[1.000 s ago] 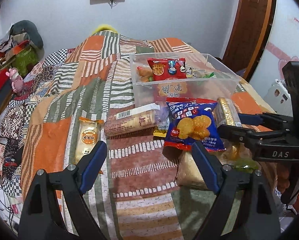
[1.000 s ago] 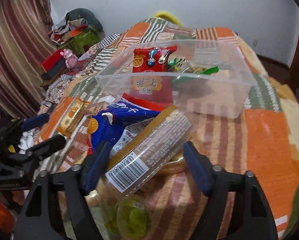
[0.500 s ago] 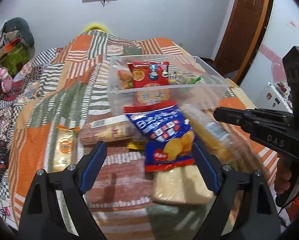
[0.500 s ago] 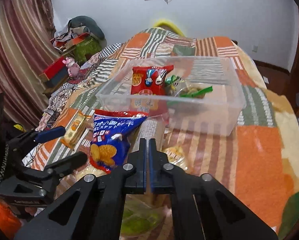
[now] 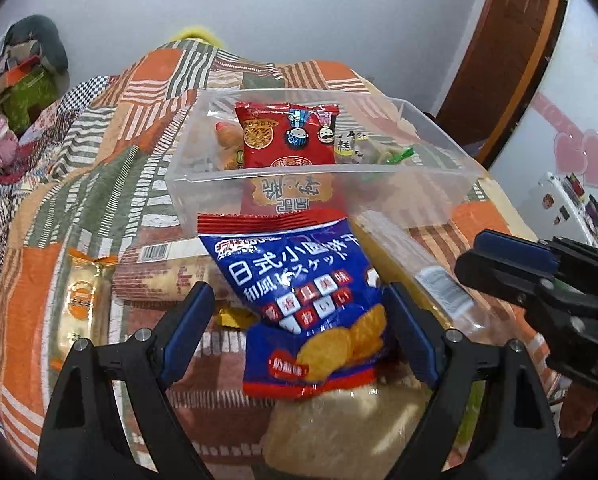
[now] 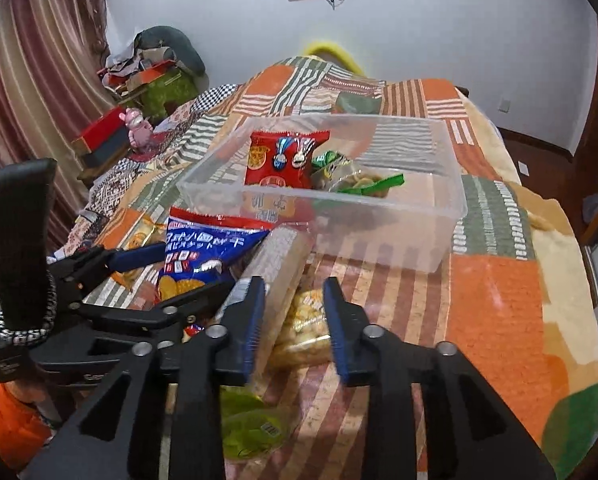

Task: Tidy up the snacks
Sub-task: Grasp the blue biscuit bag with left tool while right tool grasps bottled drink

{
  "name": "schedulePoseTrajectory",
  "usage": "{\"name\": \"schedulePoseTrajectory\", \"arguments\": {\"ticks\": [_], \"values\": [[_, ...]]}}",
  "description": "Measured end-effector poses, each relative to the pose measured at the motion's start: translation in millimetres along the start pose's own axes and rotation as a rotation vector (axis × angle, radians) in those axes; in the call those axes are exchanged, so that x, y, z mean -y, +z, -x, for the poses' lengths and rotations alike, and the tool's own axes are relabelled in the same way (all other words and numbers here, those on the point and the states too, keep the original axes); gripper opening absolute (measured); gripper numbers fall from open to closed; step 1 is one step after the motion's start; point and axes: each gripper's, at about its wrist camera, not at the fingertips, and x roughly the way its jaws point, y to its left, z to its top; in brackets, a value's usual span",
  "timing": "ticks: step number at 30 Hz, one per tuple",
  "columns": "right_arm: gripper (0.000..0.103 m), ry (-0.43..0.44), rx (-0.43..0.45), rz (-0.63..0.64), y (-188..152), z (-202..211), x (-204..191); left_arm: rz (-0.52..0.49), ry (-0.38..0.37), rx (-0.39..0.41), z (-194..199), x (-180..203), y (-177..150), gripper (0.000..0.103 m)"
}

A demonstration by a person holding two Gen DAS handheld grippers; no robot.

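In the left wrist view, the left gripper (image 5: 295, 320) stands wide open, its blue-padded fingers flanking the lower half of the blue crinkly foil bag of round crackers (image 5: 303, 300) without pressing it. That framing suggests the bag is the next pick. The bag lies on a pale bread-like pack (image 5: 339, 428), just short of the clear rectangular plastic bin (image 5: 455, 184) on the patchwork bedspread (image 5: 99, 184). A red snack pouch (image 5: 287, 136) stands upright inside the bin, leaning among smaller sweets, so sorting has begun. A long paper-wrapped biscuit roll (image 5: 159, 276) and a small orange-gold pouch (image 5: 81, 304) lie left of the bag, outside the bin.

In the right wrist view, the right gripper (image 6: 293, 320) is partly open and holds nothing. A long clear-sleeved cracker tube (image 6: 277, 280) touches or lies just beside its left finger, above a yellowish puffed-snack bag (image 6: 307, 320). The tube points toward the bin, probably ready for transfer. A green jelly cup (image 6: 251, 424) sits below the fingers.
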Motion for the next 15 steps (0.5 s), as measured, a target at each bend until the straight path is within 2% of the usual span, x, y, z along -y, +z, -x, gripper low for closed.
{"name": "schedulePoseTrajectory", "arguments": {"ticks": [2,4,5,6,15], "values": [[0.041,0.0,-0.001,0.002,1.8,-2.5,-1.1,0.003,-0.007,-0.005,-5.9,-1.9,0.0,0.083],[0.047,0.003,-0.008,0.002,3.4,-6.6,-2.6,0.007,-0.023,-0.004,-7.0,-3.4,-2.5,0.075],[0.049,0.006,-0.013,0.003,4.0,-9.3,-3.5,0.007,-0.029,0.006,-5.5,-3.8,-2.9,0.066],[0.05,0.009,-0.019,0.005,4.3,-12.0,-4.6,0.009,-0.036,0.015,-3.7,-4.9,-3.8,0.064],[0.052,0.058,-0.074,-0.027,8.0,-35.0,-8.7,0.047,-0.029,0.081,25.3,-26.8,-8.2,0.062]]}}
